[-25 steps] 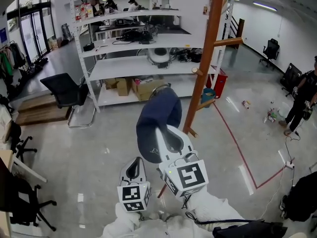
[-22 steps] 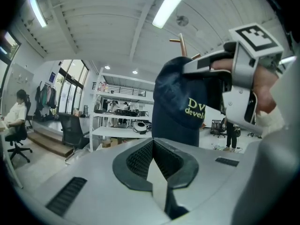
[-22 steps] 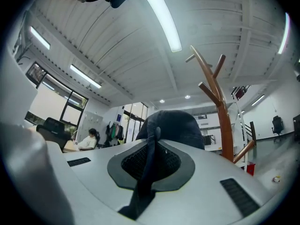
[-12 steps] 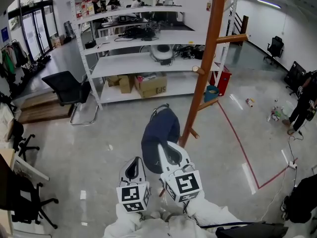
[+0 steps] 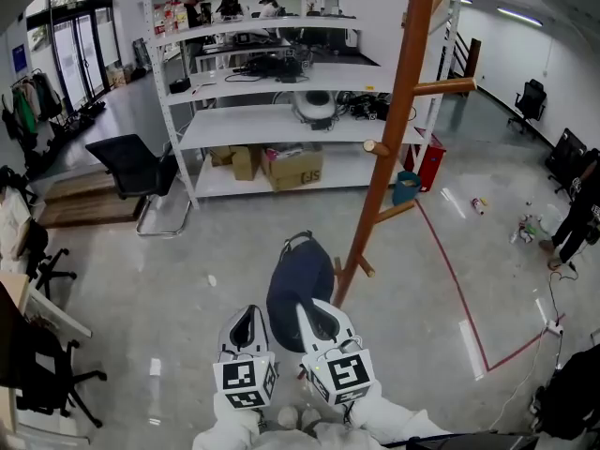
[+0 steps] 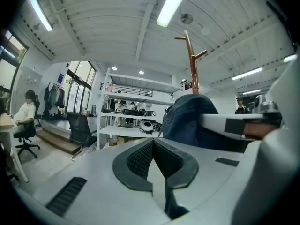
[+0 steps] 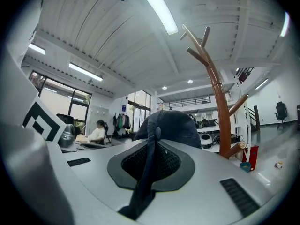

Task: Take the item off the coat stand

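The right gripper [image 5: 315,309] pinches the navy cap [image 5: 298,275] between its 2 nearly closed jaws, just ahead of its tips and clear of the coat stand [image 5: 394,129] (the left gripper [image 5: 247,320] alongside is closed, empty). Cap and right gripper sit lower than 1 second ago.

The room is bright. Long ceiling lamps [image 6: 174,3] shine white. The floor [image 5: 169,279] is shiny with glare. Both gripper views bend round, with dark corners.
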A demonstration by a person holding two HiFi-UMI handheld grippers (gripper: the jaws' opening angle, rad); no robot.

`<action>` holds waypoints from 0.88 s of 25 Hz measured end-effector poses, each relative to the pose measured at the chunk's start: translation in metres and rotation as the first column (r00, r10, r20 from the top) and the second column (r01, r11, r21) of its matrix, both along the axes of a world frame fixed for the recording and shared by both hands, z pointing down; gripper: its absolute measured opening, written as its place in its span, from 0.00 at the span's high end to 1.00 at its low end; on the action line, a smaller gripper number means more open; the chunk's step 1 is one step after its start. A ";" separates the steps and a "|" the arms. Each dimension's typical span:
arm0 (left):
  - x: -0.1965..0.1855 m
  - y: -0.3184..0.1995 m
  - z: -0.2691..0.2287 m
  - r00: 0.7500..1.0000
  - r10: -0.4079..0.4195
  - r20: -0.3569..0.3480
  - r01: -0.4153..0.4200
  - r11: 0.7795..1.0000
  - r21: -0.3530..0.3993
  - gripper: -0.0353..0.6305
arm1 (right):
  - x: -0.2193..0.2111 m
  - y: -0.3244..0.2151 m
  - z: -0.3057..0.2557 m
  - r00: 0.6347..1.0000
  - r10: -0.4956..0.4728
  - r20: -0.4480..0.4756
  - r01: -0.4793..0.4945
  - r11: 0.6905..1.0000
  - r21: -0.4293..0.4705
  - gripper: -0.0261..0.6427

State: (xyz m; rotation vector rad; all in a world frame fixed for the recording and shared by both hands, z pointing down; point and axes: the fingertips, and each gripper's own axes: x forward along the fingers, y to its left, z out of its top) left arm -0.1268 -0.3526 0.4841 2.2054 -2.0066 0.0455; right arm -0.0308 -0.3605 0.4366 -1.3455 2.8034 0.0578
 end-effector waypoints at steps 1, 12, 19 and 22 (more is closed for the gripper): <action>-0.002 0.000 0.000 1.000 -0.011 -0.003 0.011 1.000 0.000 0.95 | 0.002 0.002 0.000 1.000 0.000 -0.005 0.000 1.000 0.006 0.93; 0.007 0.003 -0.017 1.000 0.021 -0.021 -0.019 0.998 0.060 0.95 | 0.015 0.014 -0.002 0.999 0.037 -0.013 -0.037 0.999 0.016 0.93; 0.016 0.024 -0.026 0.997 0.073 -0.028 -0.071 0.995 0.075 0.95 | 0.017 0.032 -0.007 0.997 0.079 -0.015 -0.079 0.997 0.018 0.93; 0.017 0.034 -0.028 0.996 0.086 -0.032 -0.083 0.994 0.075 0.95 | 0.018 0.041 -0.006 0.996 0.092 -0.014 -0.092 0.996 0.008 0.93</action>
